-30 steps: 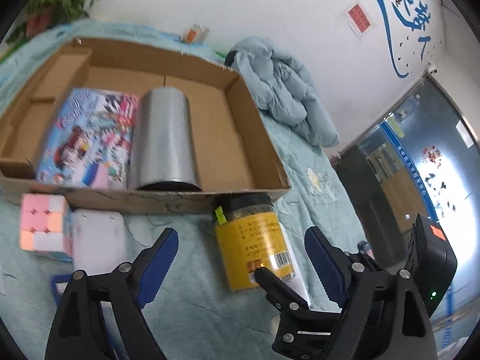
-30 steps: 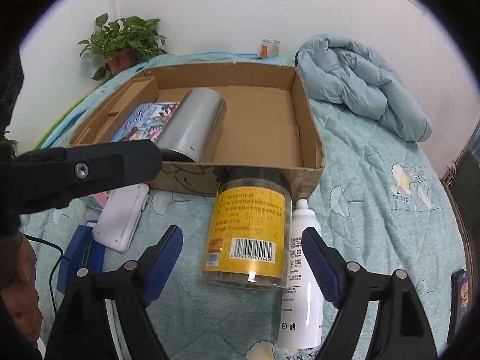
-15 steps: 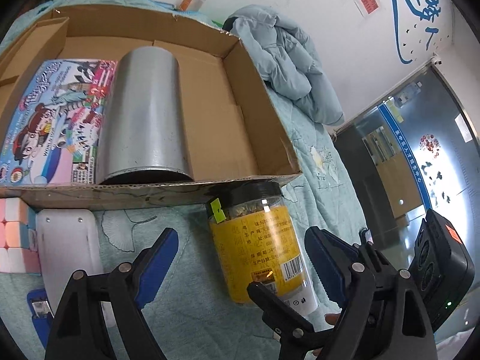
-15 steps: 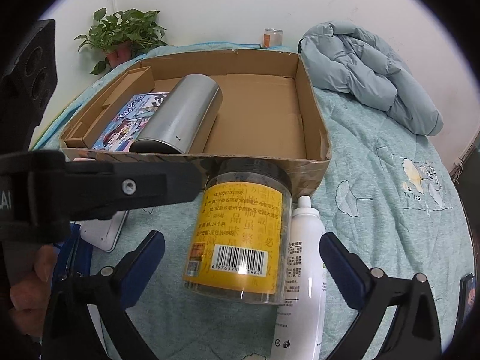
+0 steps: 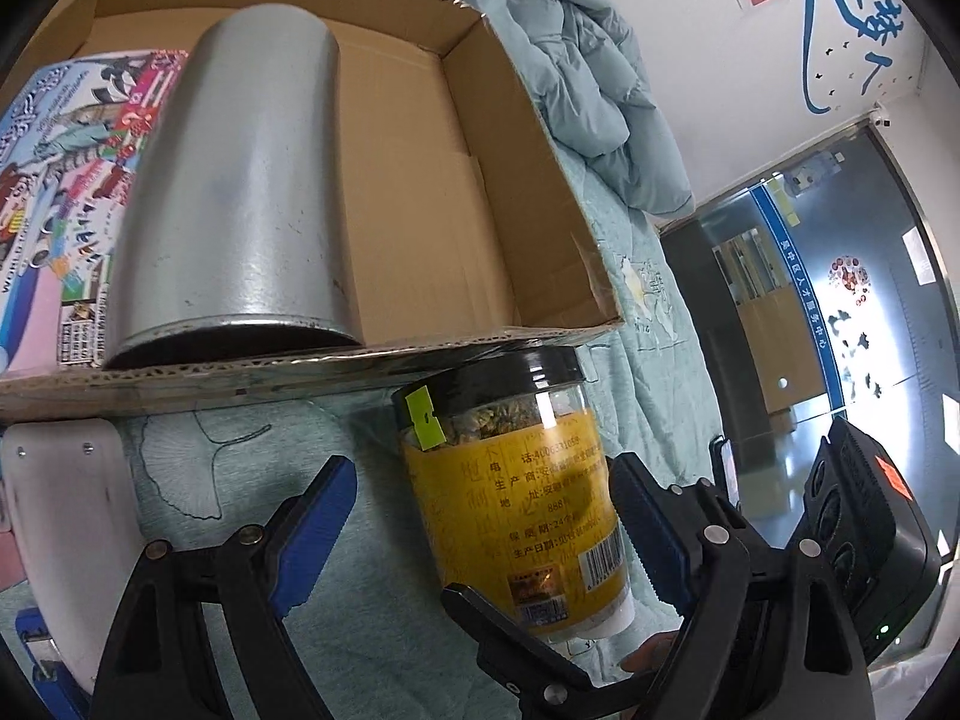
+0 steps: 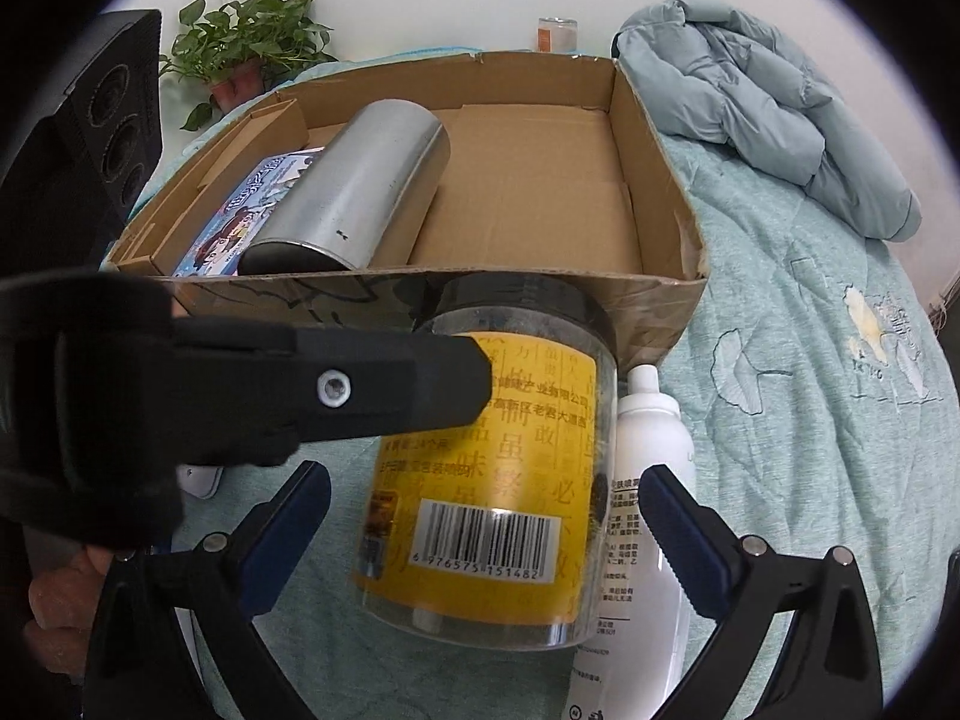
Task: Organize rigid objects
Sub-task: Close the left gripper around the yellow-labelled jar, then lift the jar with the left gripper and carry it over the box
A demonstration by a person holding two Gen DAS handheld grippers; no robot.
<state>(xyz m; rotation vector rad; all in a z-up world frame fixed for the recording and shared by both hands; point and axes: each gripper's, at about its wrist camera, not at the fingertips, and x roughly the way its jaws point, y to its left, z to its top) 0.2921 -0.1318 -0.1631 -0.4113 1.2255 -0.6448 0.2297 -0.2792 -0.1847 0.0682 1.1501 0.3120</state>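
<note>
the yellow-labelled jar (image 5: pixel 510 498) lies on the bedspread (image 6: pixel 810 420), its black lid against the near wall of the cardboard box (image 5: pixel 456 192). both the left gripper (image 5: pixel 480 516) and right gripper (image 6: pixel 483 516) straddle it, jaws spread wide. only the right view shows the white spray bottle (image 6: pixel 651 480) just right of the jar and the far potted plant (image 6: pixel 246 54); only the left shows the glass door (image 5: pixel 840 312).

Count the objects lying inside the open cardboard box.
2: a silver metal cylinder lying mid-box, and a colourful printed flat box beside it on the left. More could be hidden beneath.
</note>
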